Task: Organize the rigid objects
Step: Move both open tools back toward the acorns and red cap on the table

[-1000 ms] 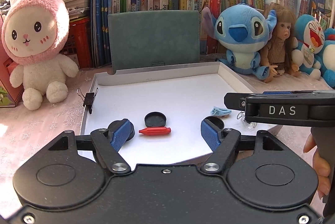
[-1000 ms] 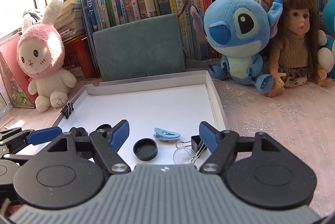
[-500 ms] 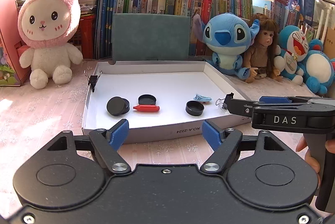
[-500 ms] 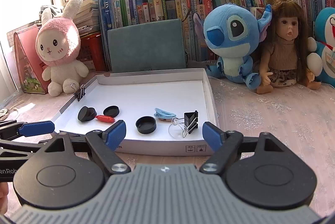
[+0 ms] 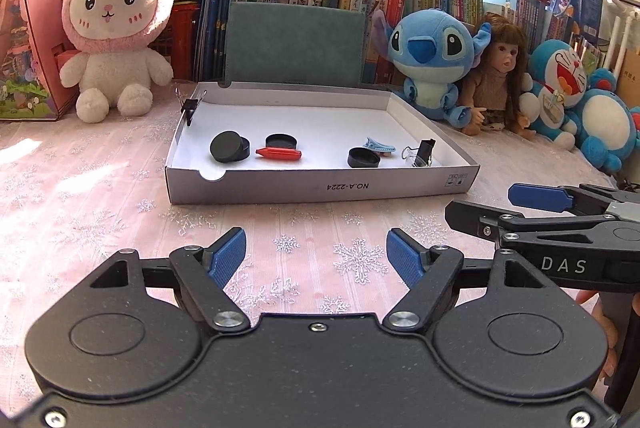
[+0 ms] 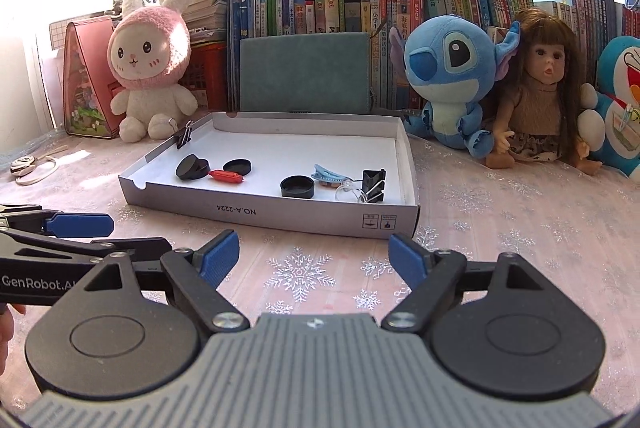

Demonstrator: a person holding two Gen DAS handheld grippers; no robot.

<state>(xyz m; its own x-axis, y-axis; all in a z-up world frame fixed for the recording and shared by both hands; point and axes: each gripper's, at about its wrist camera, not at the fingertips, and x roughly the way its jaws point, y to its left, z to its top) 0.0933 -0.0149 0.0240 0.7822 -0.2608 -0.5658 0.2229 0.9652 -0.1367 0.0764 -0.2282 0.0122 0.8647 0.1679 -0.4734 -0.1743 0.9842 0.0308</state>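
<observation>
My left gripper (image 5: pixel 316 258) hangs over the near part of the tabletop (image 5: pixel 80 196), its blue pads spread wide with nothing between them. My right gripper (image 6: pixel 314 254) is level with it, likewise wide apart and empty, over the snowflake-patterned cloth. Each shows at the edge of the other's view, side by side and apart.

Beyond both, the shallow white box (image 5: pixel 320 184) sits on the middle of the tabletop, its near wall printed with "NO.A-2224". Everything to be sorted lies inside it, along the near half of its floor. Toward the near left corner is a black round tin (image 5: pixel 229 147) with its lid tilted against it. Just to its right lies a red capsule-shaped piece (image 5: pixel 280 153), touching or nearly touching a black lid (image 5: pixel 281 140) behind it. Farther right sits another black cap (image 5: pixel 363 157), open side up, and just behind that a blue hair clip (image 5: pixel 379 145). Near the right wall, a black binder clip (image 6: pixel 374 180) stands with a clear round piece (image 6: pixel 347 190) beside it. A second black binder clip (image 5: pixel 189 105) grips the left wall at the far left corner.

Along the far edge of the tabletop sit a pink bunny plush (image 5: pixel 116 24), a grey-green folder (image 5: pixel 296 44) leaning on the books, a blue alien plush (image 5: pixel 430 60) and a doll (image 5: pixel 500 76).
</observation>
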